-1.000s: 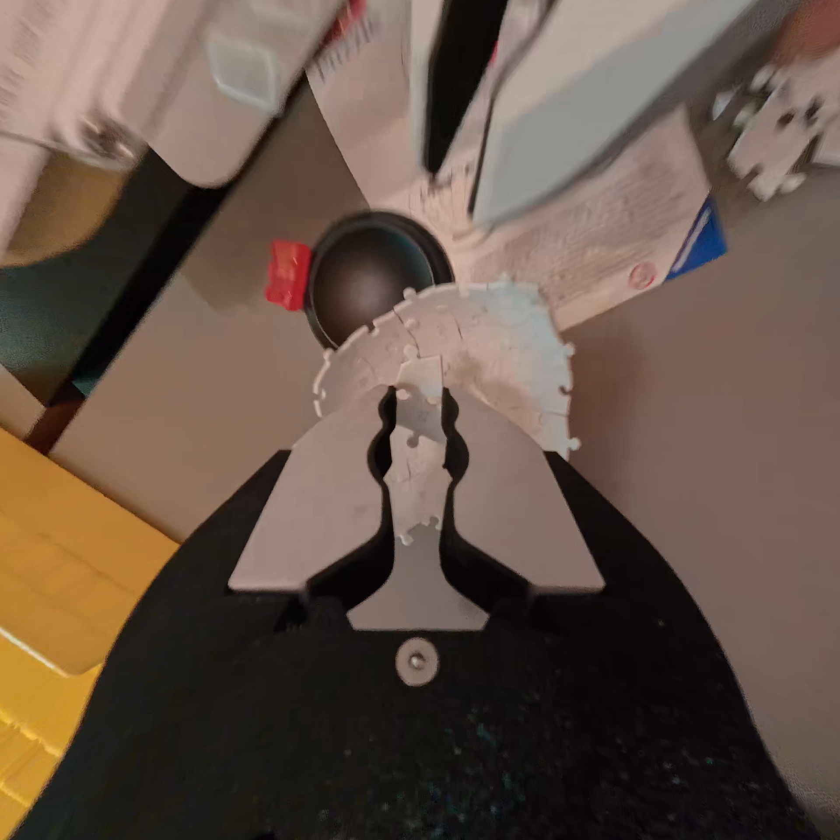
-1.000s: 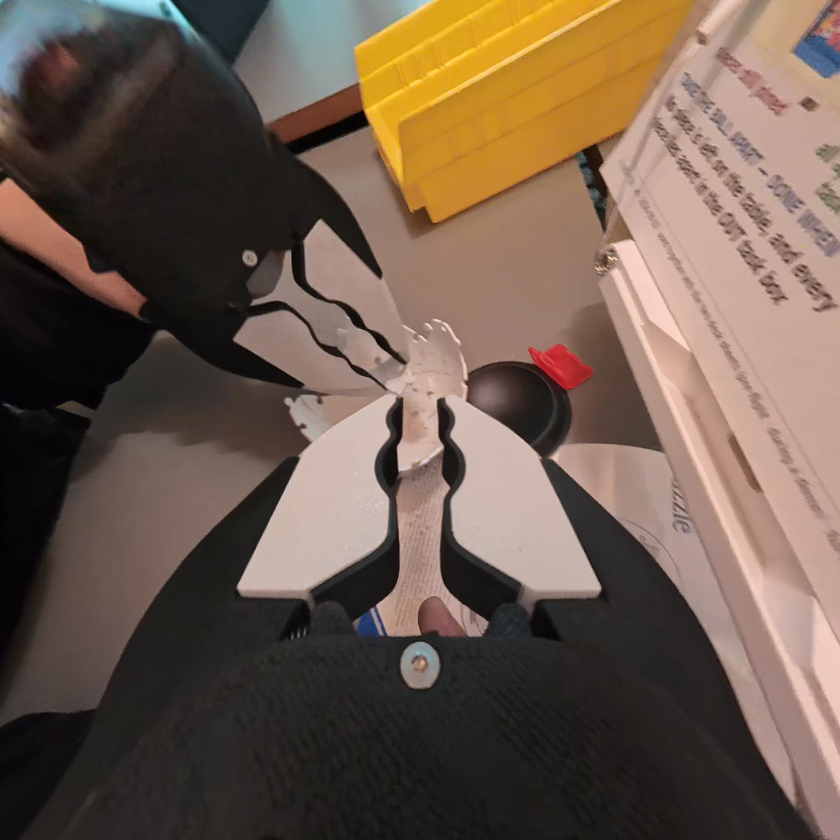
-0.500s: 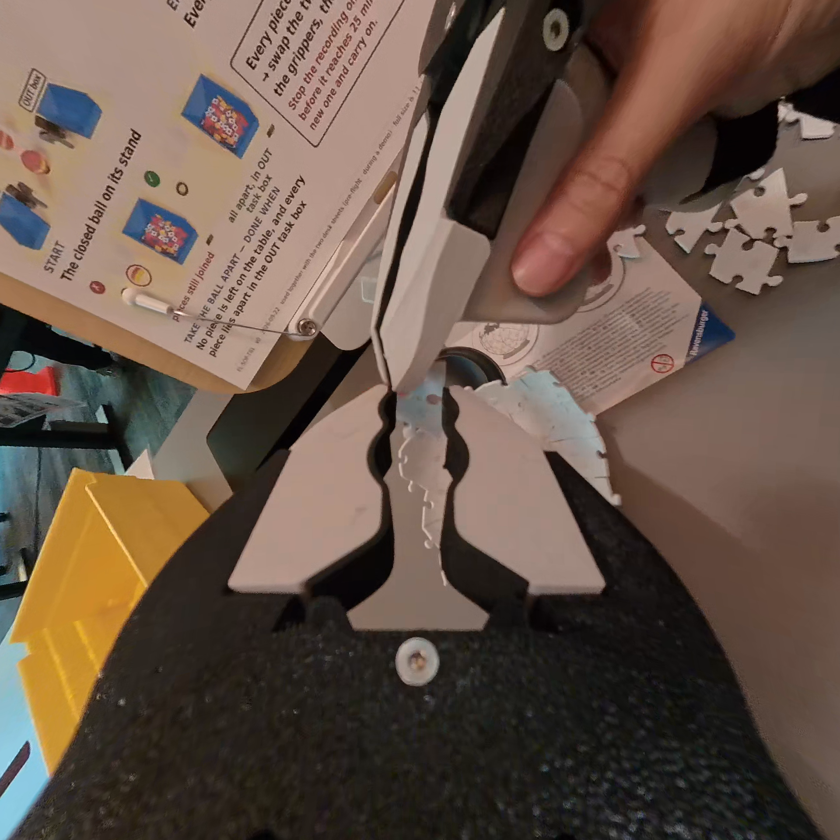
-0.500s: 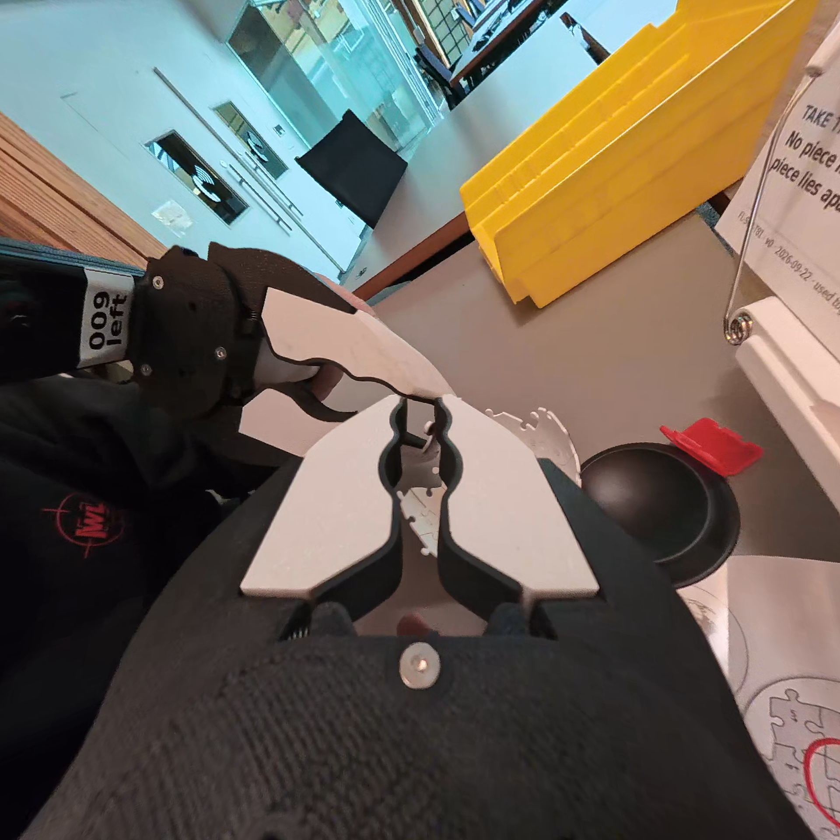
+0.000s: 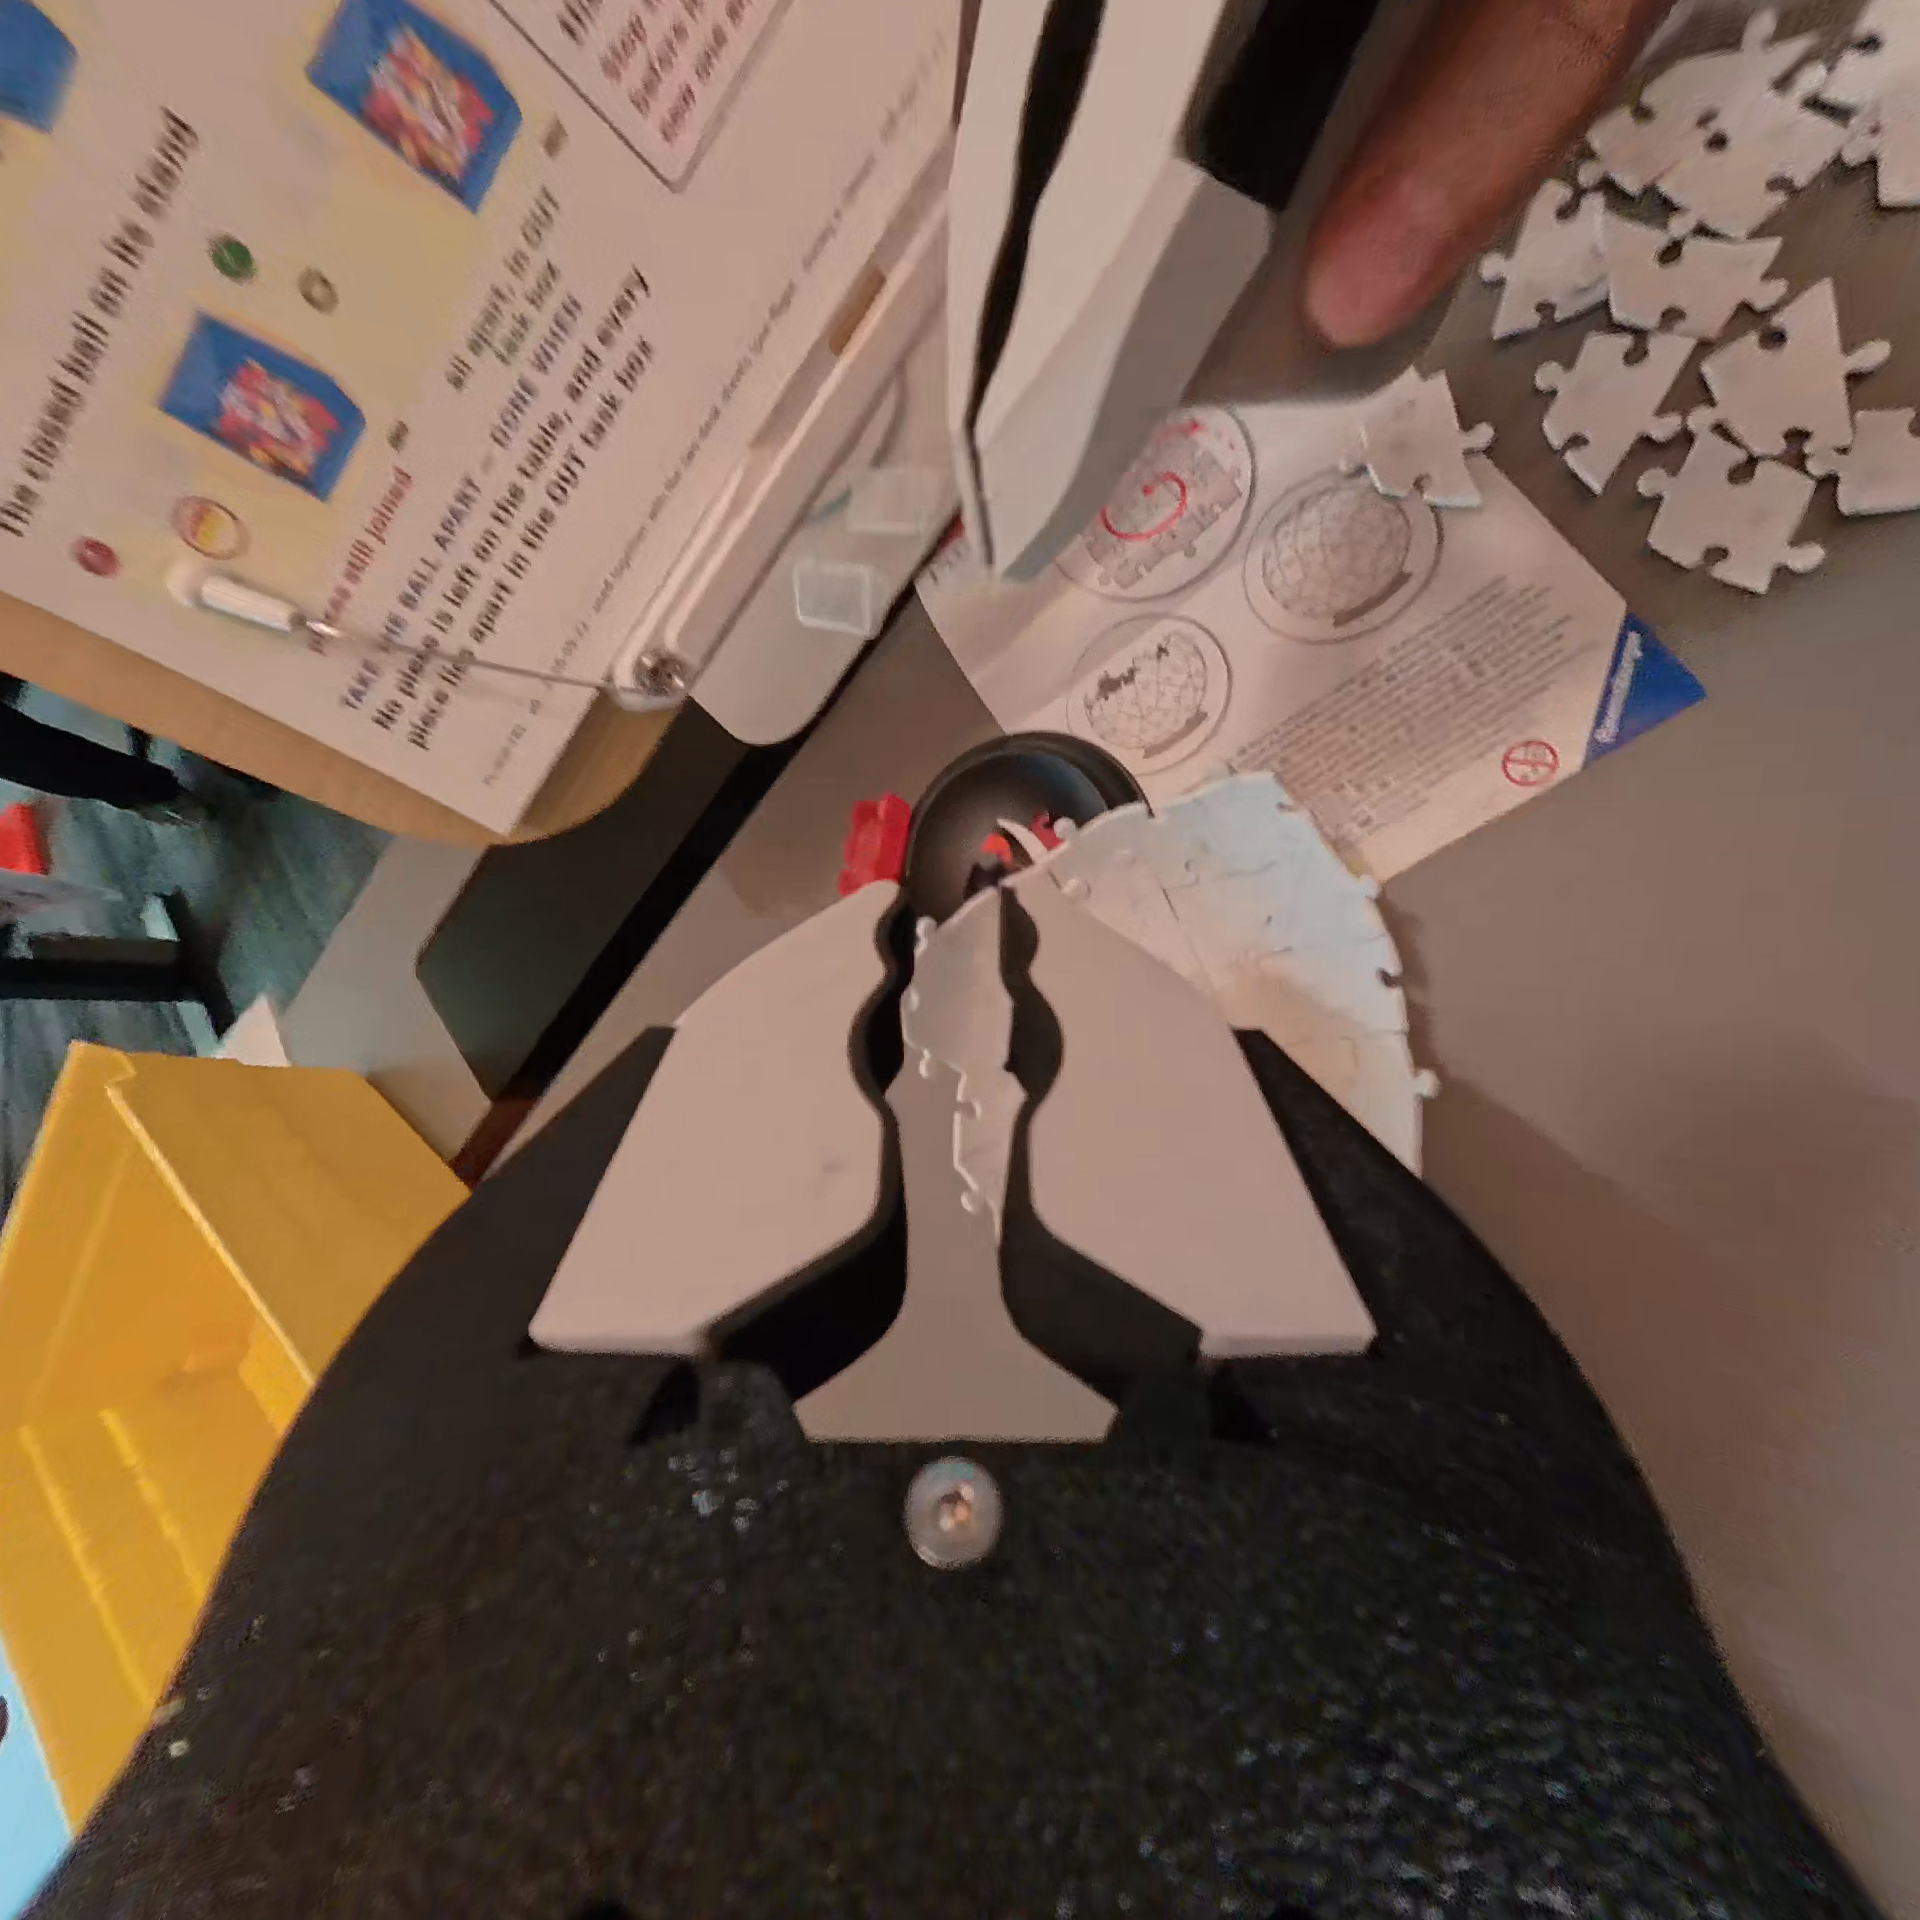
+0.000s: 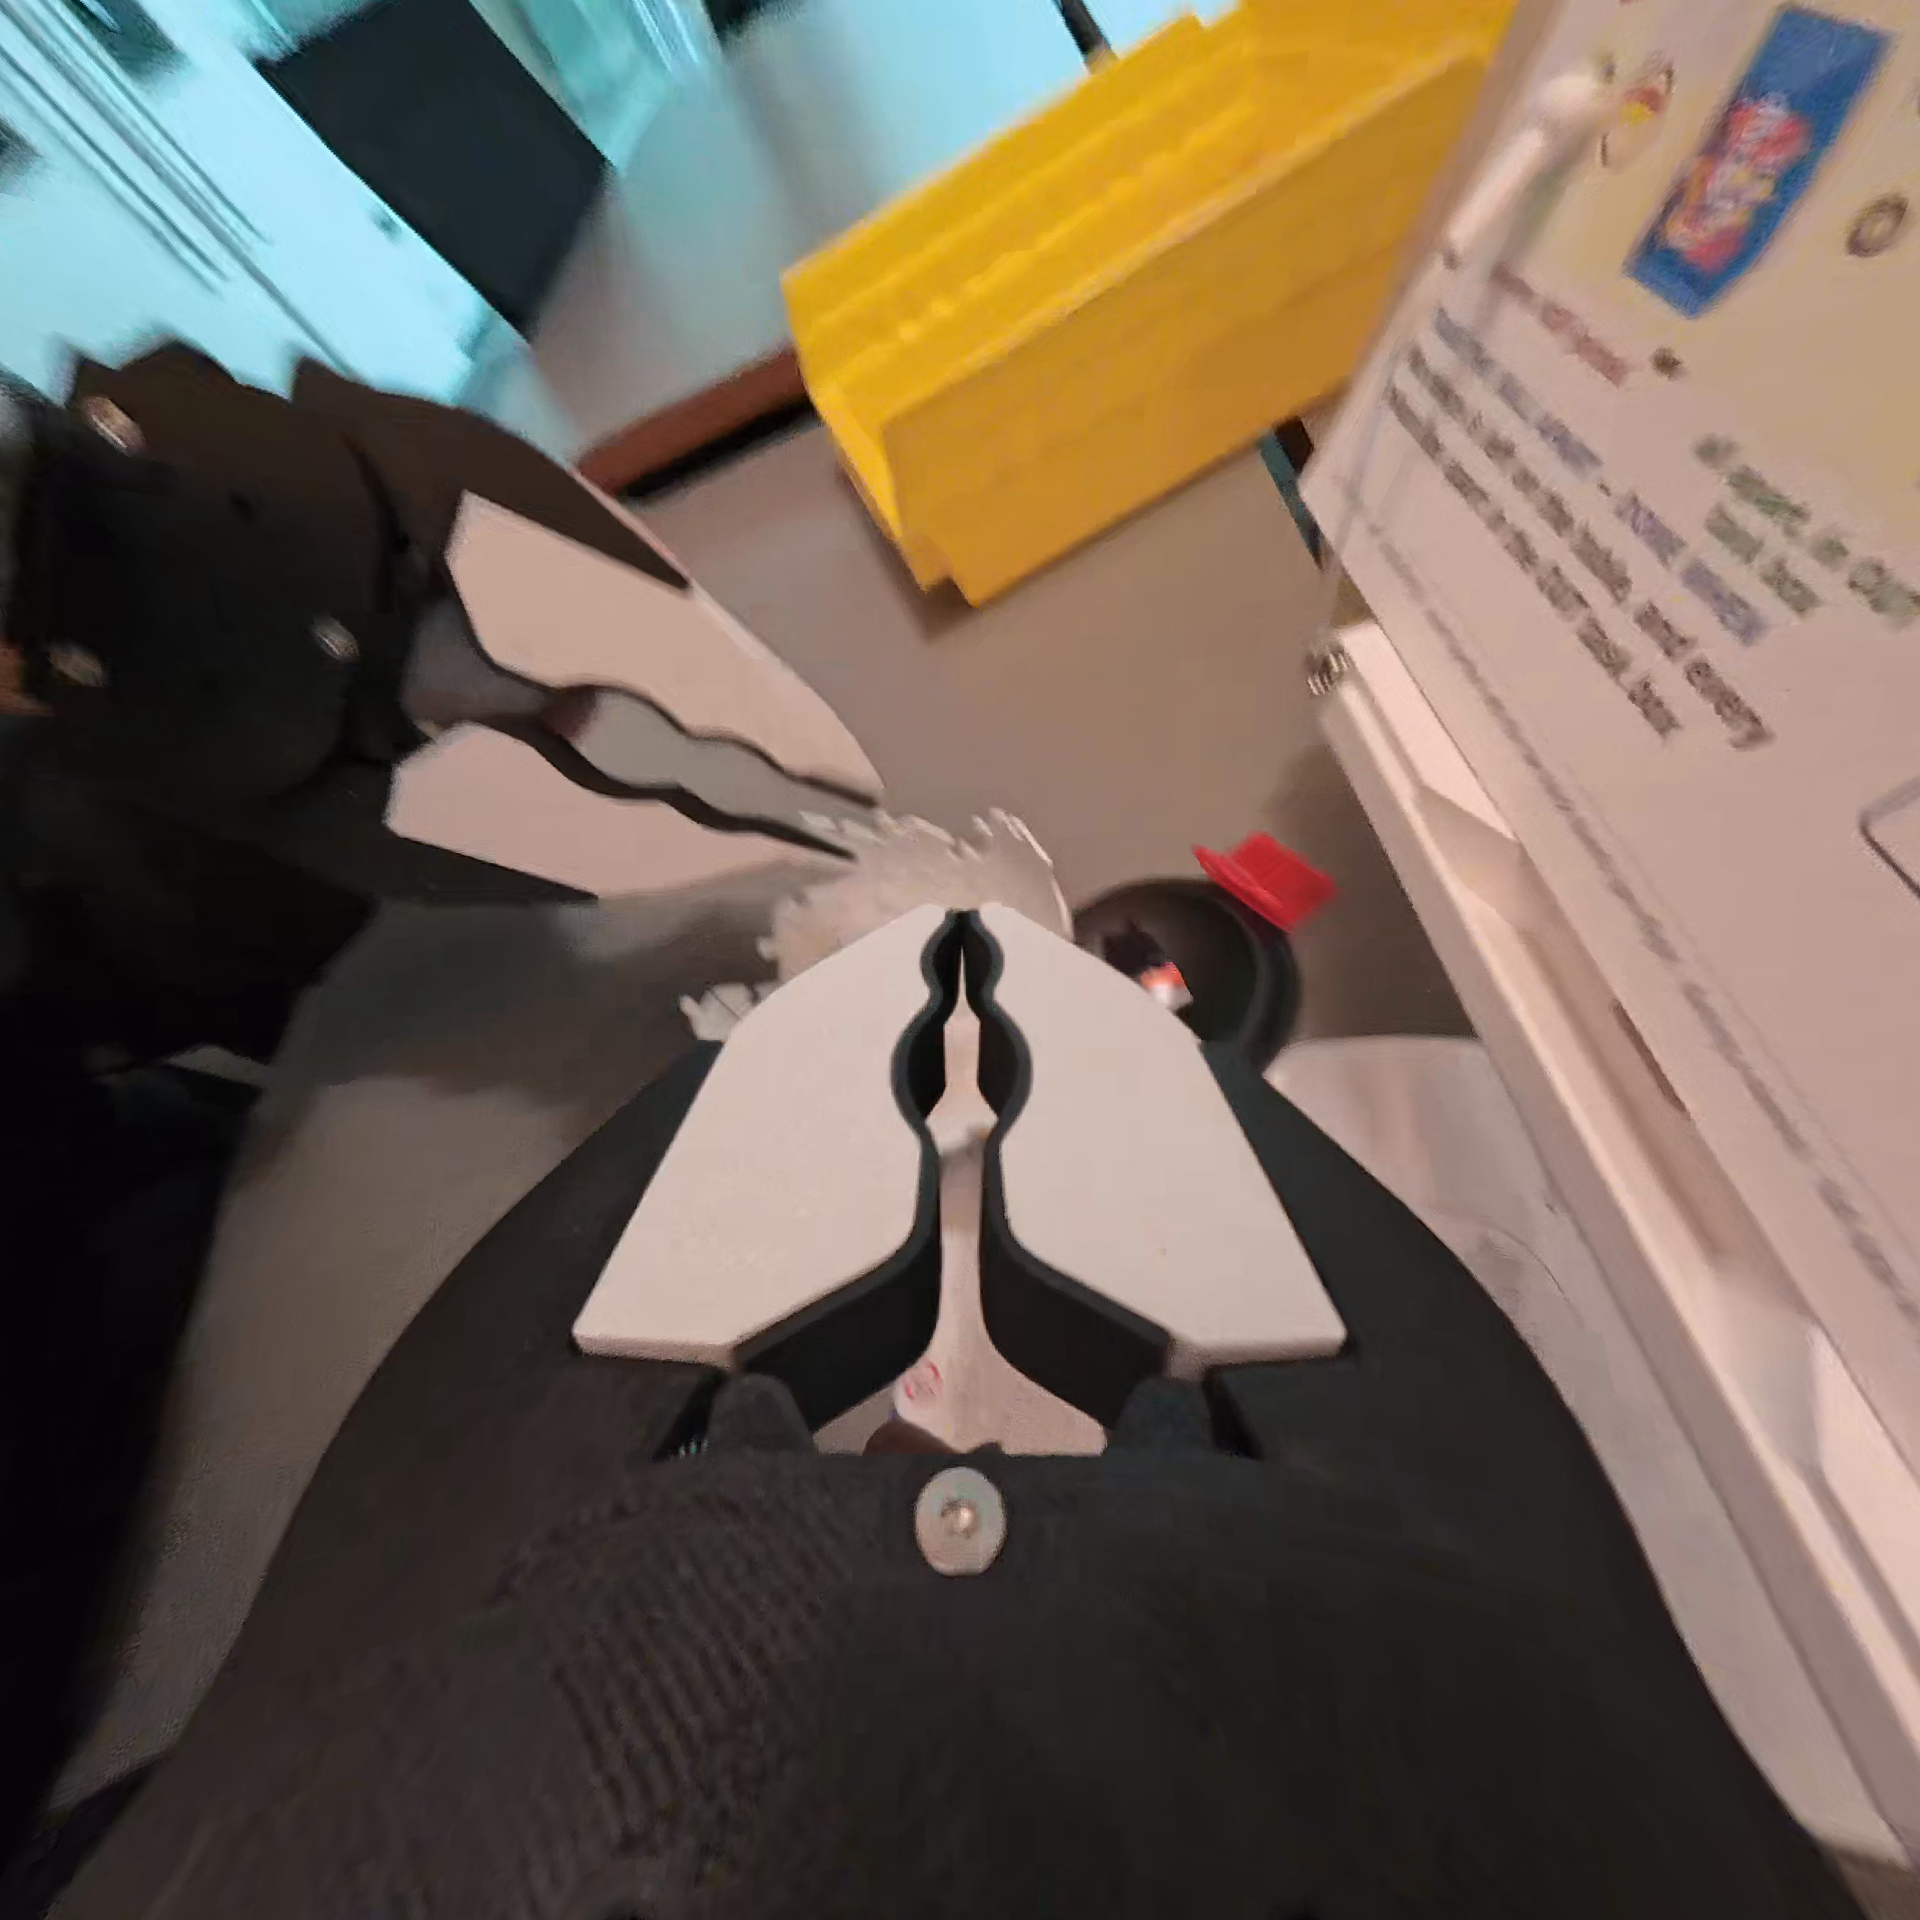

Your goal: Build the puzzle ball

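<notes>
Joined puzzle section (image 5: 1262, 914): white, fine seam lines. Loose puzzle pieces (image 5: 1704, 343): plain white-grey. Stand (image 5: 987, 821): glossy black, with red clip (image 5: 871, 844). Instruction leaflet (image 5: 1382, 665): white, line-drawn globes, red marks, blue corner. Bin (image 6: 1122, 343): solid yellow. Table (image 5: 1662, 1143): plain grey-beige. Gripper fingers (image 5: 1143, 1132): pale grey on black speckled body. Task card (image 5: 343, 343): cream, blue-and-multicolour pictures.
</notes>
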{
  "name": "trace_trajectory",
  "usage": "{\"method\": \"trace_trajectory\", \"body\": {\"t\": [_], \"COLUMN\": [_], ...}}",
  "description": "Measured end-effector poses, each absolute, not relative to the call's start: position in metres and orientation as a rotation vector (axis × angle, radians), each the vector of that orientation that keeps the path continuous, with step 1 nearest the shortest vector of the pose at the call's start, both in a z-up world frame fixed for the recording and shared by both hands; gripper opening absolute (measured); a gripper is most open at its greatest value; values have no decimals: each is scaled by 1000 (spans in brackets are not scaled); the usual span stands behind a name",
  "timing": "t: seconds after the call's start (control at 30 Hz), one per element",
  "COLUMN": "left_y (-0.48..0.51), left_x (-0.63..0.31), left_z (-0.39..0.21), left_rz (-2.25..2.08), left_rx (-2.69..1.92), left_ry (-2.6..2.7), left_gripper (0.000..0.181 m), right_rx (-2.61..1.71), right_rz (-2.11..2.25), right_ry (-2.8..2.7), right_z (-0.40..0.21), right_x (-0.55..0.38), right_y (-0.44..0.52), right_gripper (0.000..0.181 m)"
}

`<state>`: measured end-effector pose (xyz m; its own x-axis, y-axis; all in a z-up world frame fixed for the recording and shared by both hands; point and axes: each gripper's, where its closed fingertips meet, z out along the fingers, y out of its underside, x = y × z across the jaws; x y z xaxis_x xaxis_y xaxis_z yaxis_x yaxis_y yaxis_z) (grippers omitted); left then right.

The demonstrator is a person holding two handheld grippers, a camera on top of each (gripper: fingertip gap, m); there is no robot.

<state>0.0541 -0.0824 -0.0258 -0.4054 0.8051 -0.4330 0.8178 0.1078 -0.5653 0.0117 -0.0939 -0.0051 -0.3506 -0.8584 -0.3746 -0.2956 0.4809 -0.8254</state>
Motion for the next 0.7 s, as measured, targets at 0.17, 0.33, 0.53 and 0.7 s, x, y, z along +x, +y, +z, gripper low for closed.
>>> {"method": "trace_trajectory", "body": {"t": [0.17, 0.33, 0.53, 0.7], "left_y": [-52, -66, -63, -69], "left_x": [65, 74, 69, 72], "left_z": [-73, -114, -130, -134], "left_rz": [-671, -422, -360, -350], "left_rx": [1871, 1985, 2070, 2049], "left_ry": [2489, 2221, 2131, 2100], "left_gripper": [25, 37, 35, 35], "right_rx": [-1089, -998, -986, -988], "right_rz": [-734, -752, -729, -727], "right_ry": [2113, 2089, 2131, 2115], "right_z": [-42, -39, -47, -46], "right_x": [-2, -3, -14, -12], "right_y": [-94, -100, -102, -101], "right_gripper": [1, 3, 6, 6]}}
